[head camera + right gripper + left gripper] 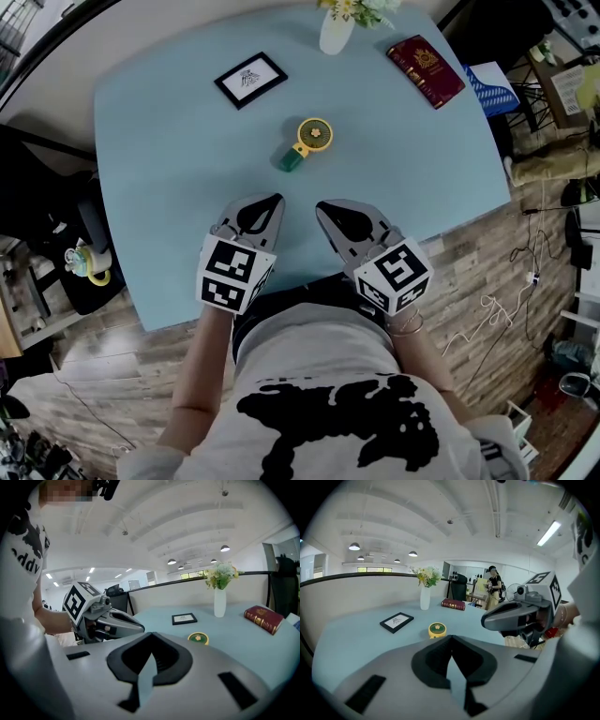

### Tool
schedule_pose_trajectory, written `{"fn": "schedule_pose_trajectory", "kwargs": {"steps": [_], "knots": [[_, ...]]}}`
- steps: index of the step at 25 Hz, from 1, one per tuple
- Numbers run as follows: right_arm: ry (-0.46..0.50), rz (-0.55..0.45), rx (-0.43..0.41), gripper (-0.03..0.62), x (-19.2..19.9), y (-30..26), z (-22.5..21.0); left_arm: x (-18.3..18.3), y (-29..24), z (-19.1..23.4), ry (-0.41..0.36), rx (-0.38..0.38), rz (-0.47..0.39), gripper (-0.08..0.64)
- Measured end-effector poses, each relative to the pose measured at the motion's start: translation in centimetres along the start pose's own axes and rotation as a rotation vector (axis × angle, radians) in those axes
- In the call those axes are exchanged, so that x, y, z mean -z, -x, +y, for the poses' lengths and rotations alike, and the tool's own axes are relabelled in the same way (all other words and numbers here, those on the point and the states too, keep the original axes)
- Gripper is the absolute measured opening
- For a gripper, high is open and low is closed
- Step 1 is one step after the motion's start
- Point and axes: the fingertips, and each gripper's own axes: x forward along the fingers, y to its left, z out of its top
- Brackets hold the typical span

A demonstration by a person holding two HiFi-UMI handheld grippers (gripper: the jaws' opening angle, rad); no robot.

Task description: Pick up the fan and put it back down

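Head view: the pale blue desk (169,141) carries everything. The left hand-held gripper (277,199) and right hand-held gripper (321,207) sit side by side at its near edge, jaws closed together and empty. The pick-up looks not yet begun. Next, one must open and reach forward. The fan (306,145) lies flat beyond both tips, apart from them.

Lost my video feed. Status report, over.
Left tool and right tool shut, empty. Fan lying on table, ahead of both, untouched. Nothing between tools and fan.
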Motion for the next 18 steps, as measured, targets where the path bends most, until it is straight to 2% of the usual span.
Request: {"fn": "schedule_pose_trajectory", "kwargs": {"steps": [18], "knots": [[-0.001, -0.017, 0.020, 0.003, -0.18, -0.02, 0.33, 0.06, -0.12, -0.49, 0.005, 0.028, -0.002, 0.011]]}}
